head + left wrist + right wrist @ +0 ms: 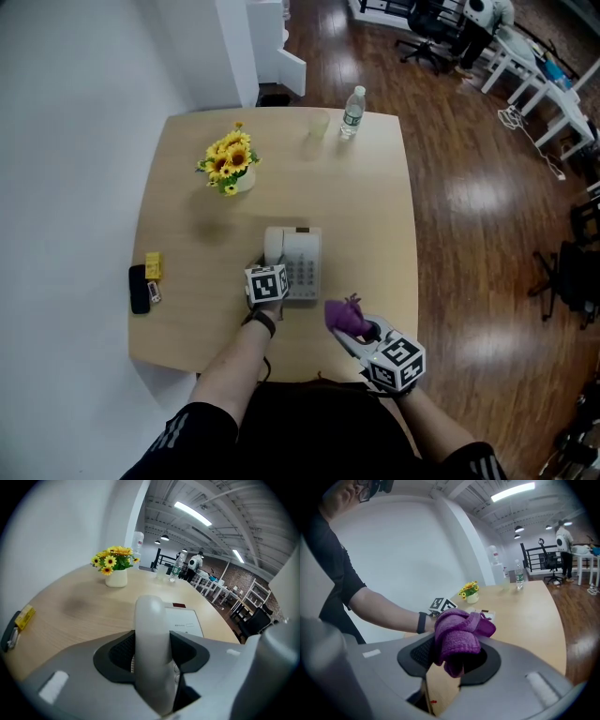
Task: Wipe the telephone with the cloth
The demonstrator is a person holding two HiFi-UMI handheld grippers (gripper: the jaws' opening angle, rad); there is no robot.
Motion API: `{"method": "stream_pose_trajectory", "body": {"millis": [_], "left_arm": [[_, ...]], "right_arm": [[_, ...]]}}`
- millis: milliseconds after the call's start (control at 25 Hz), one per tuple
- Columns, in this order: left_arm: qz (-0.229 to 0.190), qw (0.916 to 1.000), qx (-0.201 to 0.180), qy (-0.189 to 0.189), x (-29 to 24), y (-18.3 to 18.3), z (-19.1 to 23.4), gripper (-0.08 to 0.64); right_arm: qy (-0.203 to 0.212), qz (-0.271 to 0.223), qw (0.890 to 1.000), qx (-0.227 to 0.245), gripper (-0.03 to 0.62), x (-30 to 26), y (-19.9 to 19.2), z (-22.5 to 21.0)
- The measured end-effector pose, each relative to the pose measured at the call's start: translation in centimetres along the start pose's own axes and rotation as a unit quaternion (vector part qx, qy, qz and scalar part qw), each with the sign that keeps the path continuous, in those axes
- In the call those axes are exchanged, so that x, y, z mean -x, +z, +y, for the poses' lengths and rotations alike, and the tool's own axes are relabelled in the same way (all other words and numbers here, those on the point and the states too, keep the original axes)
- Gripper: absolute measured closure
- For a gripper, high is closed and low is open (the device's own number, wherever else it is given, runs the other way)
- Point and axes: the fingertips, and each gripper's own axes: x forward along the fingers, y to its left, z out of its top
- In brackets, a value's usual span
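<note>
Two hand-held grippers and six table items are listed, each placed by the telephone (pixel 302 264).

1. Telephone: white, keypad up, stood on the wooden table (pixel 375 206).
2. Handset (pixel 151 634): white, laid along the telephone's left side. Whether it is raised off the cradle cannot be told.
3. Left gripper (pixel 152 656): jaws are closed narrowly on the handset's near end.
4. Cloth (pixel 458 637): purple and bunched, held to the right of the telephone and nearer the person, not touching it.
5. Right gripper (pixel 457 654): jaws are clamped on the cloth.
6. Sunflowers in a white pot (pixel 231 165): set beyond the telephone, to its left.
7. Water bottle (pixel 352 111) and clear cup (pixel 317 125): set side by side, well beyond the telephone.
8. Black object (pixel 139 288) and small yellow object (pixel 153 265): laid far left of the telephone.
</note>
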Motion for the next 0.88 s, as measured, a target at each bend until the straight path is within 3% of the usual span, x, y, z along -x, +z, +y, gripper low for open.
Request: {"method": "stream_pose_trajectory", "body": {"millis": [160,280,600,680,760,880], "left_arm": [[0.005,0.9997,-0.024,-0.006,0.0,-0.2,-0.3,0.329],[0.005,0.9990,-0.025,-0.036,0.3,-0.2,-0.9,0.280],[-0.038,0.9898,-0.058,-0.124,7.7,0.7,0.5,0.276],[-0.050,0.9781,-0.072,-0.189,11.1,0.7,-0.3,0.278],[-0.060,0.9561,-0.095,-0.271,15.2,0.5,-1.8,0.293],[-0.094,0.9316,-0.125,-0.328,20.9,0.6,-2.6,0.293]], "right_arm": [[-0.003,-0.006,1.000,-0.001,0.453,0.1,0.3,0.0],[-0.005,-0.015,1.000,-0.001,0.453,0.2,0.8,0.2],[-0.010,-0.070,0.997,0.003,0.453,0.9,4.2,1.4],[-0.006,-0.089,0.996,0.009,0.453,1.1,5.3,2.3],[-0.004,-0.108,0.994,0.018,0.453,1.5,6.4,3.4],[-0.011,-0.128,0.991,0.028,0.453,2.2,7.2,5.0]]}}
